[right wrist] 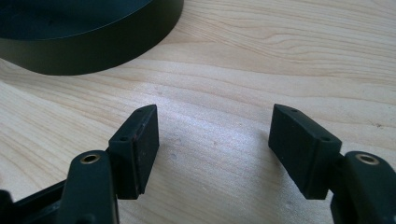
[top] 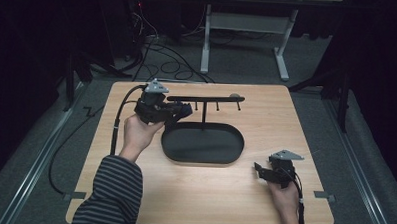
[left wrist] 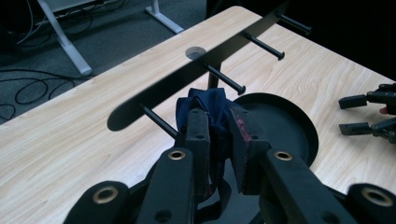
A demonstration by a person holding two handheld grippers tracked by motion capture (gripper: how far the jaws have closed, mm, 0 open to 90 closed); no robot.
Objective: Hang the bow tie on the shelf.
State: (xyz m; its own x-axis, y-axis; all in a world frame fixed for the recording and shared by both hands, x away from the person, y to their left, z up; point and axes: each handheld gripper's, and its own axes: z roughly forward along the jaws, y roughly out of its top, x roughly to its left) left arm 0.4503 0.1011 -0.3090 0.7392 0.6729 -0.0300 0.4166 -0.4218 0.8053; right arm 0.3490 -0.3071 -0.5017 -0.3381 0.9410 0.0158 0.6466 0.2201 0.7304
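A black rack stands on the wooden table: a long bar (top: 207, 99) (left wrist: 196, 70) with several pegs, on a post rising from an oval black tray (top: 200, 144) (left wrist: 285, 126). My left gripper (top: 179, 111) (left wrist: 217, 121) is held up at the bar's left end, shut on a bunched dark blue piece of fabric (left wrist: 208, 100). The fabric sits between the end peg (left wrist: 159, 120) and the neighbouring peg (left wrist: 226, 79), just below the bar. Whether it touches a peg is unclear. My right gripper (top: 258, 170) (right wrist: 212, 140) (left wrist: 359, 114) rests low at the table's front right, open, with bare wood between its jaws.
The tray's wall (right wrist: 84, 51) lies a short way beyond the right gripper. Cables (top: 163, 60) and a white table frame (top: 244, 28) are on the floor past the far edge. Bare tabletop (top: 198, 192) runs along the front.
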